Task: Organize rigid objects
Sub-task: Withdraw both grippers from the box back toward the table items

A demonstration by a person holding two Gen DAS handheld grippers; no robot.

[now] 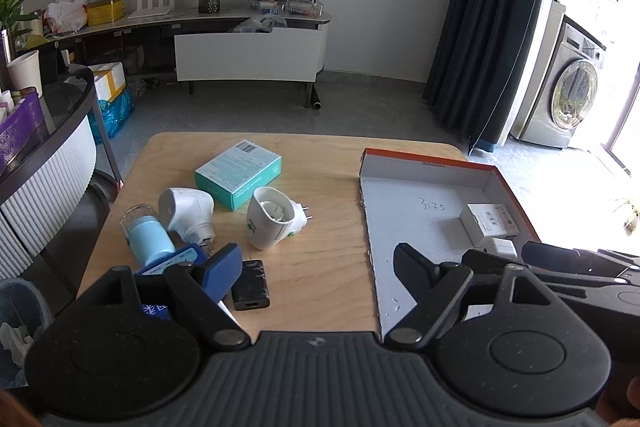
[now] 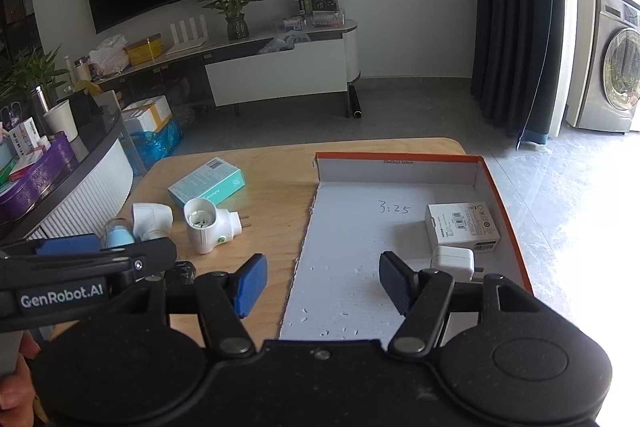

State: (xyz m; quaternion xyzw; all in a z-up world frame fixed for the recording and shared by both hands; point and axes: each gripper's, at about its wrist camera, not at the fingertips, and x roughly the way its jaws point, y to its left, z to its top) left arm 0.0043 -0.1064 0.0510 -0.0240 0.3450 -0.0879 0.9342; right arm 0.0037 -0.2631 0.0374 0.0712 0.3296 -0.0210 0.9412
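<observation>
Left gripper [image 1: 316,273] and right gripper [image 2: 323,281] sit side by side, angled downward, jaws spread wide, gripping nothing.

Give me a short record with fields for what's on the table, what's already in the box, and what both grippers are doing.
surface: wooden table
container: shallow orange-edged box, right side of table
in box: white carton; white charger
loose on table: teal box; two white plug-in devices; light blue bottle; black power bank
left gripper: open, nothing between the fingers
right gripper: open, empty, over the box's near left edge
written in box: 3:25
</observation>
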